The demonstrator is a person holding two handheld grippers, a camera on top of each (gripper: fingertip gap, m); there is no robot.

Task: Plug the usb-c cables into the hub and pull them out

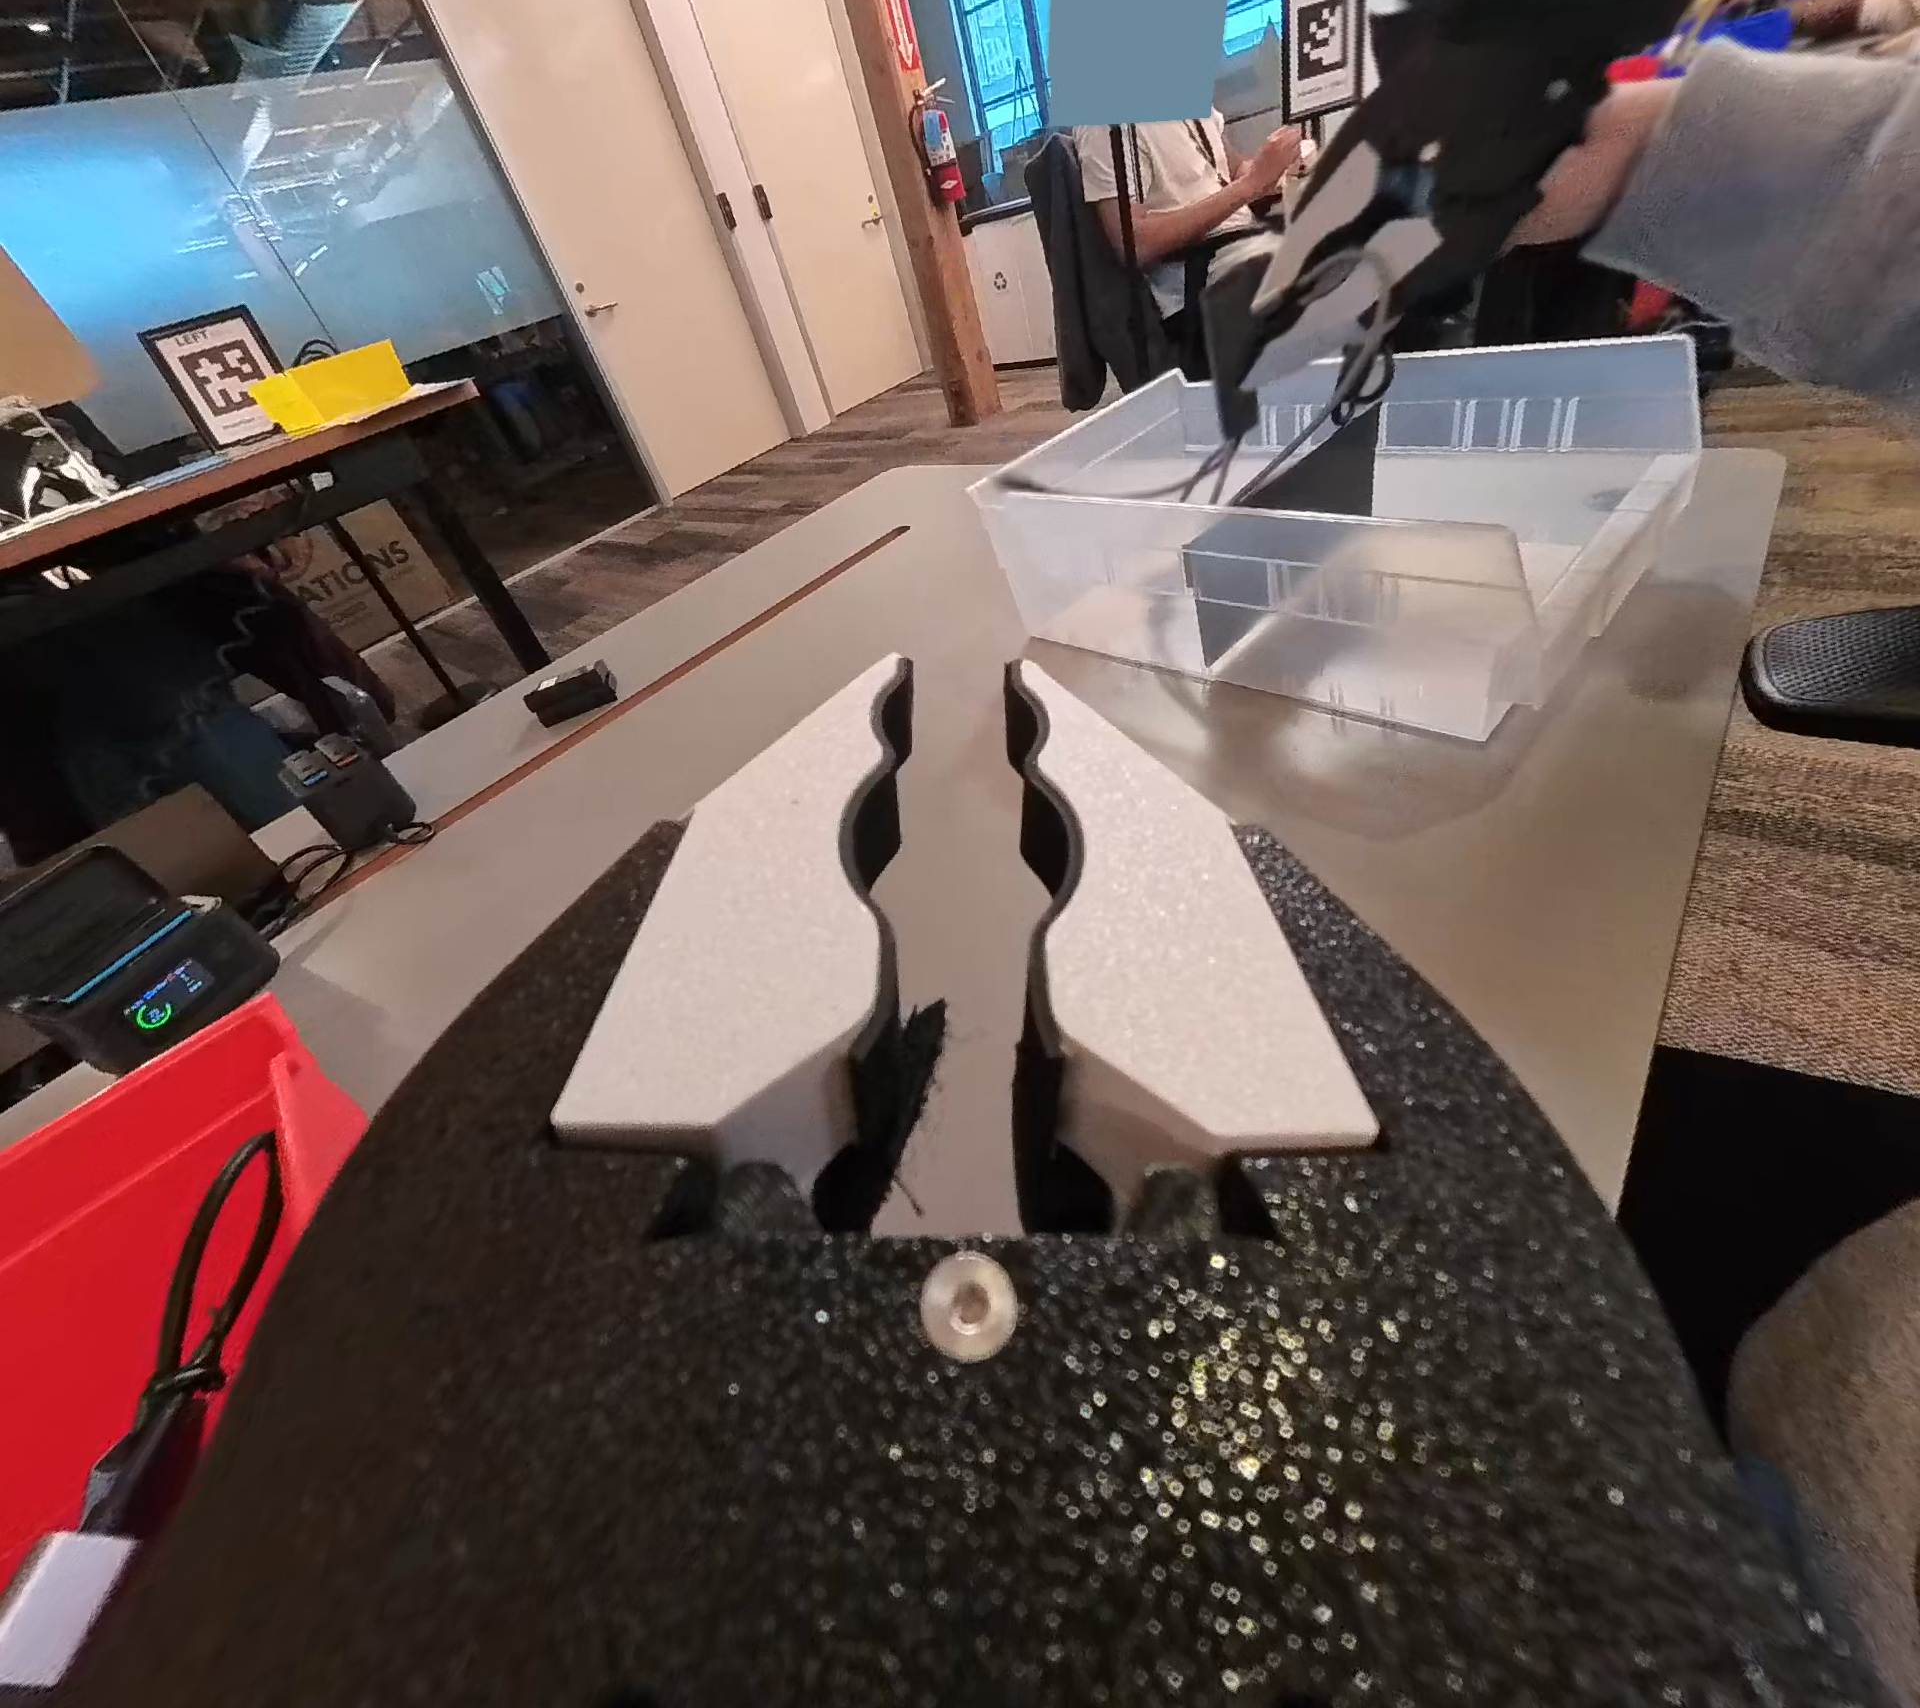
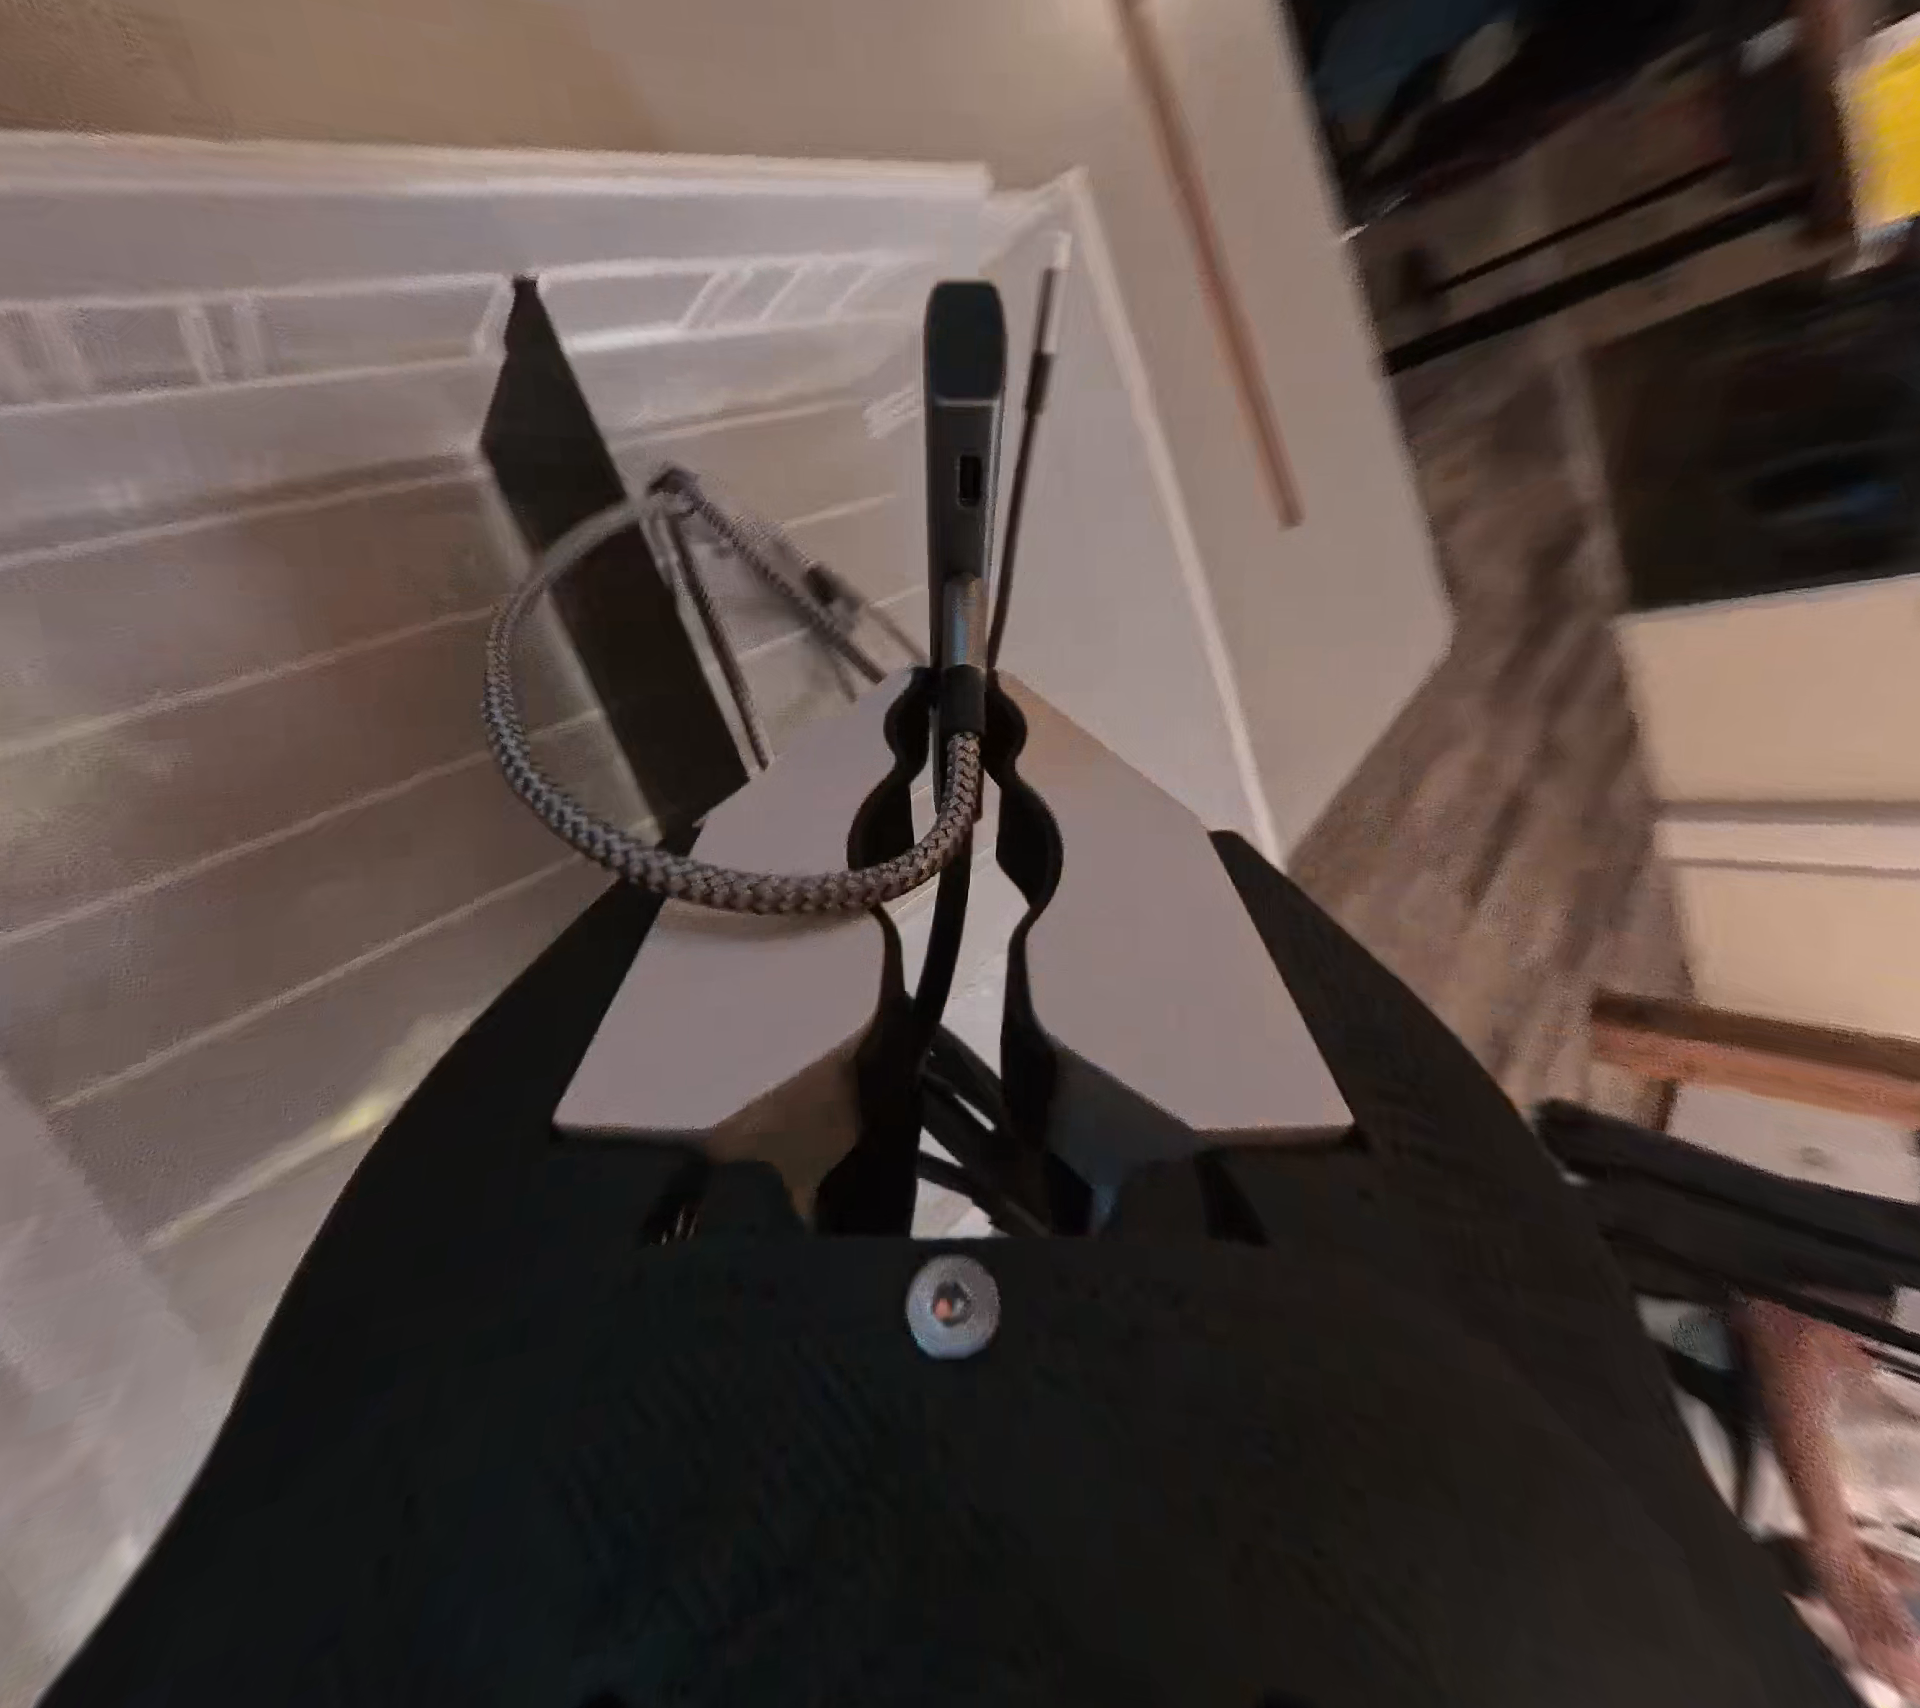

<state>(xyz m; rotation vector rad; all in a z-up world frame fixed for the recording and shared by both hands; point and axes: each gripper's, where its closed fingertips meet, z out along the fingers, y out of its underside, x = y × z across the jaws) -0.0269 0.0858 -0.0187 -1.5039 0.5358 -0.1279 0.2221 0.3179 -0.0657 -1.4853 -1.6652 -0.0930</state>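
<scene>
My right tool (image 2: 961,692) is pinched on the hub (image 2: 966,432) at its cable end, so the slim grey body sticks straight out past the tips, long axis in line with my fingers. One small port on its narrow side faces the camera. Its braided lead (image 2: 623,837) loops off to the left and back under the left finger, and a thin black cable (image 2: 1023,474) runs alongside the hub on the right, its plug end near the far tip; I cannot tell whether it is seated anywhere.

All this hangs above the clear bin (image 1: 1340,609), over its left end, near the black divider (image 2: 582,536). More cable lies in the bin beside that divider.

My left tool (image 1: 958,723) is spread, holding nothing, low over the counter (image 1: 1403,879). The hub lies ahead of it and up to the right, so the left side is the free one to fetch a plug.

Open room is good between the two tools; the bin's near wall and the counter's right edge are the limits to mind. A red bin (image 1: 135,1263) with another cable (image 1: 208,1295) sits at my lower left.
</scene>
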